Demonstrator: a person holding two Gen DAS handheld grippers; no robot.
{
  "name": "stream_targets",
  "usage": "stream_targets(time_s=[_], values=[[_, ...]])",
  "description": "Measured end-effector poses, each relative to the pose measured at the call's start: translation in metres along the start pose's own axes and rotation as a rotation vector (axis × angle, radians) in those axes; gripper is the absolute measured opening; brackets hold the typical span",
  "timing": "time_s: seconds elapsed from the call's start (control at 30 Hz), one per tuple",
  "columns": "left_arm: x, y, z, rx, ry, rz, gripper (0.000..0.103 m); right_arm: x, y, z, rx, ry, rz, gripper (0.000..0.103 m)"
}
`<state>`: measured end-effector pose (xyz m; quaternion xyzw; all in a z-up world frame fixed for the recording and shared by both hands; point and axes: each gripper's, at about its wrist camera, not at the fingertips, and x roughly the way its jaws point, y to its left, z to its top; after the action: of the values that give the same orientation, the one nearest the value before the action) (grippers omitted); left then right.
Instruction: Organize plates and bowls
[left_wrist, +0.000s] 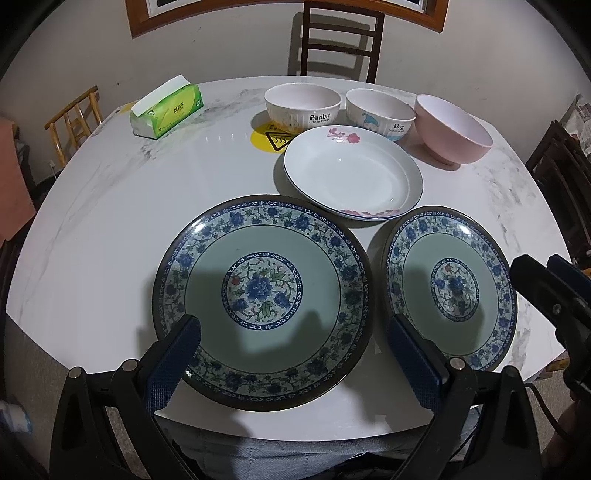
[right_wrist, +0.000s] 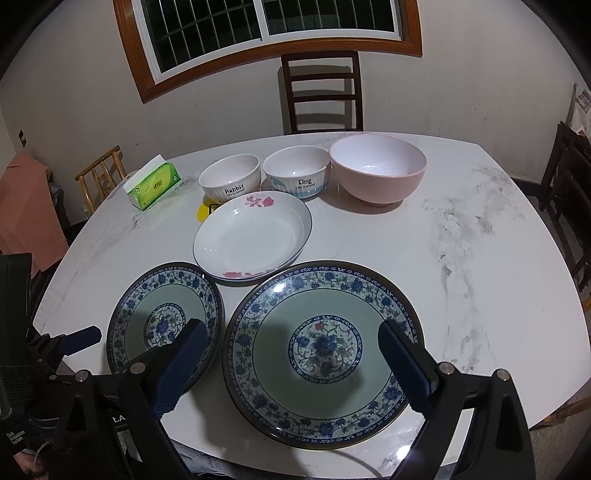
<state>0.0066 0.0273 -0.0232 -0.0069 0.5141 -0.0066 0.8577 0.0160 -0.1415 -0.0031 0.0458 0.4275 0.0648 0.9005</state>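
Two blue-flowered green plates lie side by side at the table's near edge: the left plate (left_wrist: 262, 299) (right_wrist: 164, 325) and the right plate (left_wrist: 450, 288) (right_wrist: 325, 347). A white plate with pink flowers (left_wrist: 351, 173) (right_wrist: 255, 236) lies behind them. Behind it stand a "Rabbit" bowl (left_wrist: 303, 107) (right_wrist: 231, 177), a "Dog" bowl (left_wrist: 380, 112) (right_wrist: 297, 171) and a larger pink bowl (left_wrist: 454, 129) (right_wrist: 378, 170). My left gripper (left_wrist: 295, 328) is open and empty above the left plate's near side. My right gripper (right_wrist: 291, 336) is open and empty above the right plate.
A green tissue pack (left_wrist: 166, 109) (right_wrist: 153, 184) lies at the table's far left. A yellow warning sticker (left_wrist: 271, 140) is on the marble table (left_wrist: 110, 229) beside the white plate. Dark chairs (right_wrist: 321, 92) stand at the far side and right, a wooden chair (right_wrist: 101, 173) at the left.
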Motion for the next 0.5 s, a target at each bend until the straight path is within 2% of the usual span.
stream_targets(time_s=[0.5], values=[[0.0018,0.0006,0.0006,-0.002,0.006,0.004,0.099,0.0007,0.0006,-0.0002,-0.001,0.004,0.003,0.096]])
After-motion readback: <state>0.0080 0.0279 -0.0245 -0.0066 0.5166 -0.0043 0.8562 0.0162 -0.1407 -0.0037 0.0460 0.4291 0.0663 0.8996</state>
